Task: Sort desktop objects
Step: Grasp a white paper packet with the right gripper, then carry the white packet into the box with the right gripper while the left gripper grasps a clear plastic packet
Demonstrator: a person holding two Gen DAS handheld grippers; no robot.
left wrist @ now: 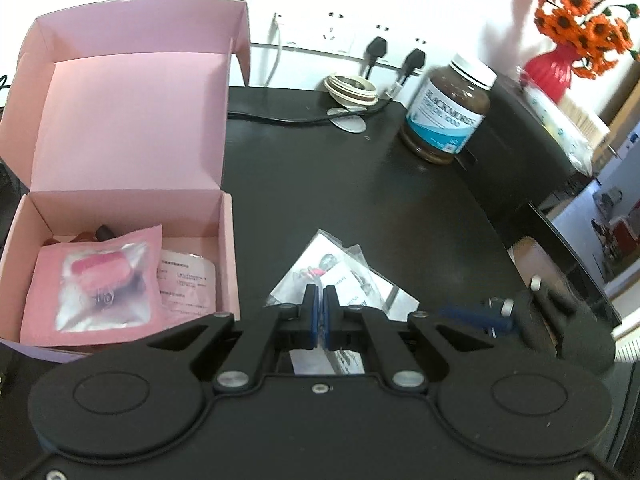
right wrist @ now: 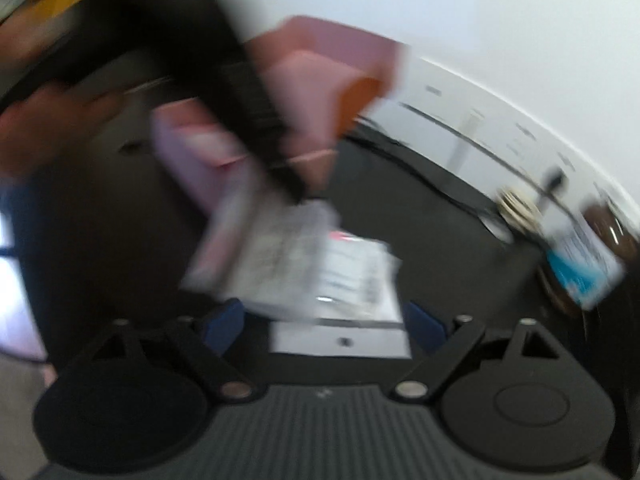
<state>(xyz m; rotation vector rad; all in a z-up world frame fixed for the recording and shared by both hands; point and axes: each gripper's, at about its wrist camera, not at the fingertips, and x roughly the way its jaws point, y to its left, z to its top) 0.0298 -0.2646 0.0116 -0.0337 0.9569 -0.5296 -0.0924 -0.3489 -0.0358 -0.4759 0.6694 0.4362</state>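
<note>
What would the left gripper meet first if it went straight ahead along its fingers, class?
Most likely the clear plastic packets lying on the dark table. The left gripper, its blue pads nearly together, points right at them. Depth is unclear, so it may already touch them. The pink box sits off to the left.

A clear plastic packet (left wrist: 340,276) with printed white paper inside is lying flat on the dark desk, directly under and ahead of the left gripper (left wrist: 320,304). The open pink box (left wrist: 132,128) is standing to that gripper's left, lid raised, and a pink foil pouch (left wrist: 96,284) is being kept inside it, apparently over other papers.
</note>
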